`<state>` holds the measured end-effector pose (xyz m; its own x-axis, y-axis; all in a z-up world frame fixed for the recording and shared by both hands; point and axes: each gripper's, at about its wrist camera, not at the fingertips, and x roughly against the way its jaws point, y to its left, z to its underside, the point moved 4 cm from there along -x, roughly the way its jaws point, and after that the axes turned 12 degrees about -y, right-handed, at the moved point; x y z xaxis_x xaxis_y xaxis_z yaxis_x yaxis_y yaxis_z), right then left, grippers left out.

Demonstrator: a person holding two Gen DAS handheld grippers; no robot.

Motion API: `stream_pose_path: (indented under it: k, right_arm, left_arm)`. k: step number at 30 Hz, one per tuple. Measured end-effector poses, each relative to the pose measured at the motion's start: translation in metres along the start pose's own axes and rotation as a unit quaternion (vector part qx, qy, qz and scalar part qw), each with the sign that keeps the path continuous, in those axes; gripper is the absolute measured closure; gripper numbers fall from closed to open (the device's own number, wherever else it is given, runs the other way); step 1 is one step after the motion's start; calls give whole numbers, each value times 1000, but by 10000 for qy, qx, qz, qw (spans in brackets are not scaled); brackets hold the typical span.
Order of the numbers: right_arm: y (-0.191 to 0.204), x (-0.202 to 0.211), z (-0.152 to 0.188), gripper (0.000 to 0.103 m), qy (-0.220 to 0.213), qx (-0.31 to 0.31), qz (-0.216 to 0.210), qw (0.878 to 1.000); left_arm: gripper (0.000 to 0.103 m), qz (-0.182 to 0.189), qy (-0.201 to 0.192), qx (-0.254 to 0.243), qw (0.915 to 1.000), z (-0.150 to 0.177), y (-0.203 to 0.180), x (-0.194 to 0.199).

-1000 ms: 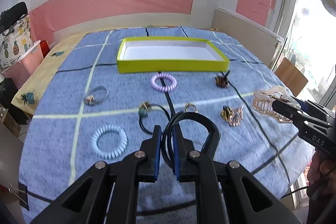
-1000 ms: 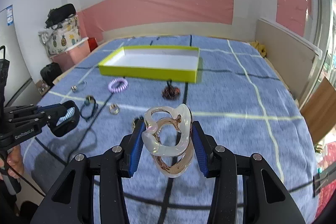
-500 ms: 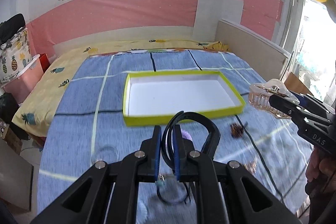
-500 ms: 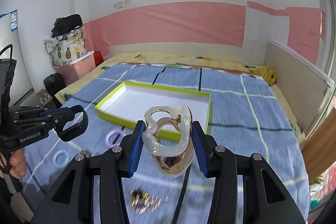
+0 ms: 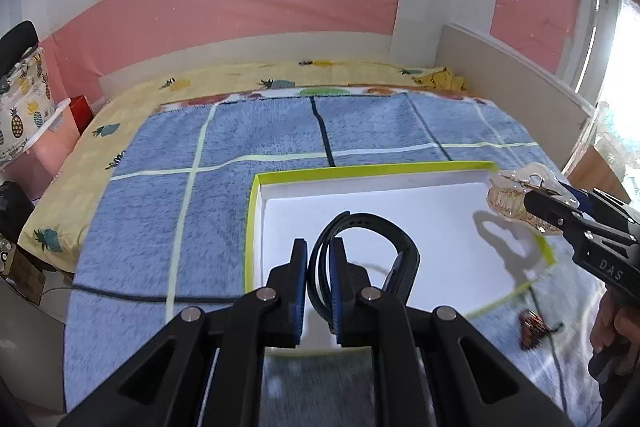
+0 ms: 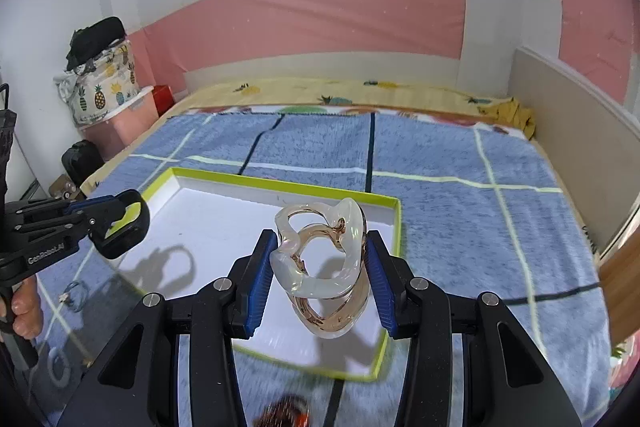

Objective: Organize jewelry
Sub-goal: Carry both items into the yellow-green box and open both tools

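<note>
My left gripper point(image 5: 319, 255) is shut on a black looped band point(image 5: 372, 233) and holds it above the near left part of the white tray with a lime rim point(image 5: 360, 170). My right gripper point(image 6: 320, 263) is shut on a clear amber hair claw clip point(image 6: 324, 259) above the tray's right half point(image 6: 280, 183). In the left wrist view the claw clip point(image 5: 516, 197) hangs over the tray's right edge. In the right wrist view the black band point(image 6: 126, 231) hovers over the tray's left edge.
The tray lies on a blue plaid blanket point(image 5: 160, 195) on a bed. A brown hair tie point(image 5: 530, 333) lies right of the tray's near corner. A small ring point(image 6: 74, 293) and a light coil tie point(image 6: 58, 367) lie left of the tray. A wall board point(image 6: 568, 115) runs along the right.
Both grippers moved forward over the blanket with their items, from behind the scattered jewelry to above the tray. The tray now fills the middle of both views.
</note>
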<state>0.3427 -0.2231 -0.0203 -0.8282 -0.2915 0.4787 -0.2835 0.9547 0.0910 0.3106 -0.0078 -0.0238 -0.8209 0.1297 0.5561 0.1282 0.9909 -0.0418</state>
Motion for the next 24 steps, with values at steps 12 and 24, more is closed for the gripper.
stream_pose_path:
  k: [12,24]
  right_arm:
    - [0,-43,19,58,449,61,64,9990]
    - [2,-56,17,57,615,335,280,9972]
  left_arm:
    - [91,-180,453,15,9988,14,7,-57]
    - [91,-395,526,108,9978,12,14,-71]
